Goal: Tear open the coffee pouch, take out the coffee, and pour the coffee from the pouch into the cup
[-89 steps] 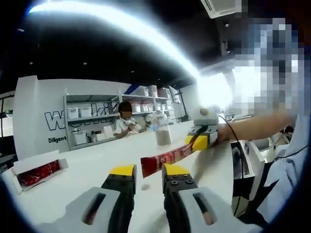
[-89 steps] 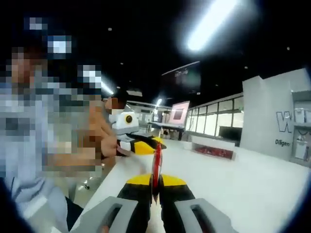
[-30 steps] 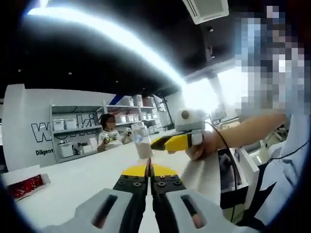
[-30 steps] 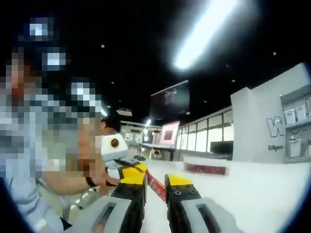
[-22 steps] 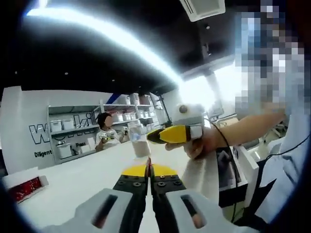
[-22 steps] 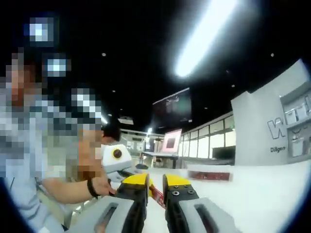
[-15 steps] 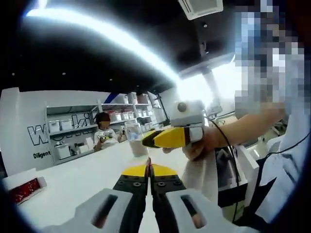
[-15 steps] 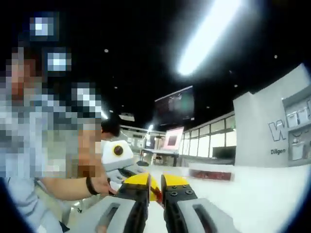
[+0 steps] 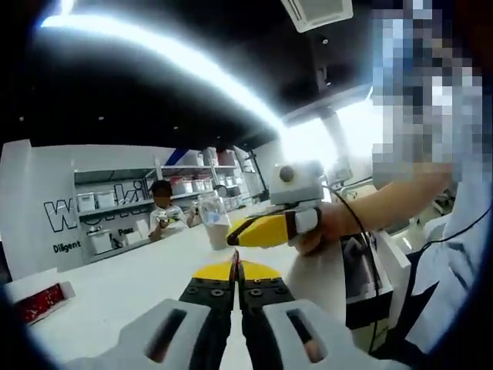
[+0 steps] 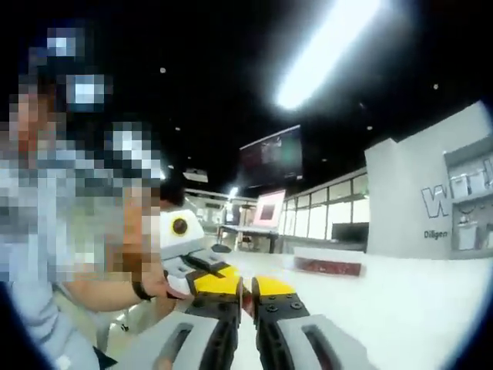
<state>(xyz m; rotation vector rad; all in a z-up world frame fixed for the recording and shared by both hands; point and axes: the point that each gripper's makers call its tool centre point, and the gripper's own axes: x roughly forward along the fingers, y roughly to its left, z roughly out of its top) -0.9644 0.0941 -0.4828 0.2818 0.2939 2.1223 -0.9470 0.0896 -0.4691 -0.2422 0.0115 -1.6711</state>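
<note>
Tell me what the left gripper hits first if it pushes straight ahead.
Probably the right gripper, which crosses just beyond the left gripper tips. The cup stands further along on the table, though depth is hard to judge here.

— We see a long white ceiling strip light point(image 9: 177, 58) blown out to glare in the left gripper view, bending with the fisheye.

— We find the black ceiling point(image 10: 231, 85) dim in the right gripper view, while the glossy white tabletop point(image 10: 400, 308) is bright. Edges smear and curve; far shelves look soft.
</note>
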